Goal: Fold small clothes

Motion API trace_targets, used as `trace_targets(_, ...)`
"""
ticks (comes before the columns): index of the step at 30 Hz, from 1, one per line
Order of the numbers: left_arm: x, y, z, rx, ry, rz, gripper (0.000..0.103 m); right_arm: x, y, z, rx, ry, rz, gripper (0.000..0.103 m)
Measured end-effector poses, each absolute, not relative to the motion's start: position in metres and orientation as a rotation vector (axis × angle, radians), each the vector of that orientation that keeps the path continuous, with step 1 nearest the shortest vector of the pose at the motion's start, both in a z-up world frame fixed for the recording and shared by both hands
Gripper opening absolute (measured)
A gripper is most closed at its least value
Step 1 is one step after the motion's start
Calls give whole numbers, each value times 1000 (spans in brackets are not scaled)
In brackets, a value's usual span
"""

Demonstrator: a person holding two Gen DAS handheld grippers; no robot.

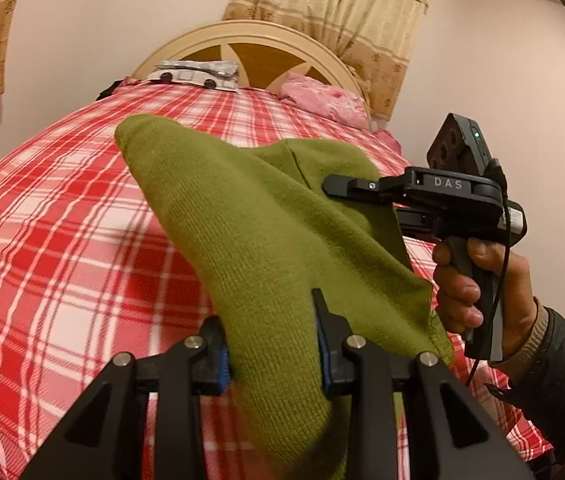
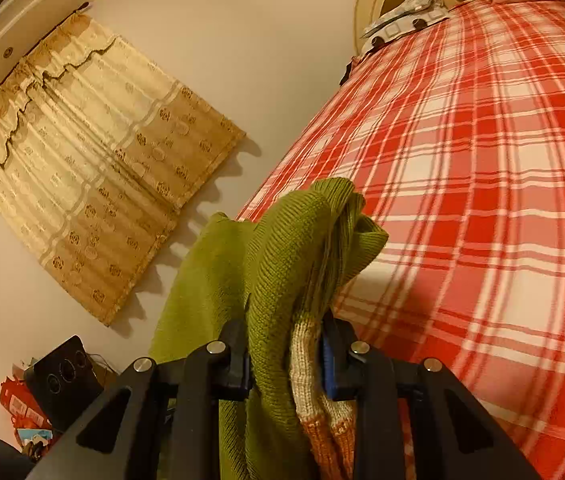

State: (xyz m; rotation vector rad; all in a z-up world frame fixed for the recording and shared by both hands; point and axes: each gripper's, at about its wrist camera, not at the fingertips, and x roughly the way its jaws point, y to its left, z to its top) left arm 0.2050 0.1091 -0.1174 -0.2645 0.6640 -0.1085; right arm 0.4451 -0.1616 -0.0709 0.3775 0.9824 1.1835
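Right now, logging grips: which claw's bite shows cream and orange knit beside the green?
The right claw: striped knit sits against its blue pad. The left claw pinches only green sweater.

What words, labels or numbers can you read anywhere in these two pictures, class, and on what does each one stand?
"DAS": on the black top of the right gripper, seen from the left wrist.
White sticker on that gripper's body: too small to read.
Red packets on the floor, right wrist view: print too blurred to read.
Nothing else is readable.
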Motion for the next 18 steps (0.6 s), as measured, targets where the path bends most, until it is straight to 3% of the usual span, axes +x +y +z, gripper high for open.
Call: trace_targets(18,182,162,-143,-341,676,-5,33,440,-65,-94,312,1080,1274,26)
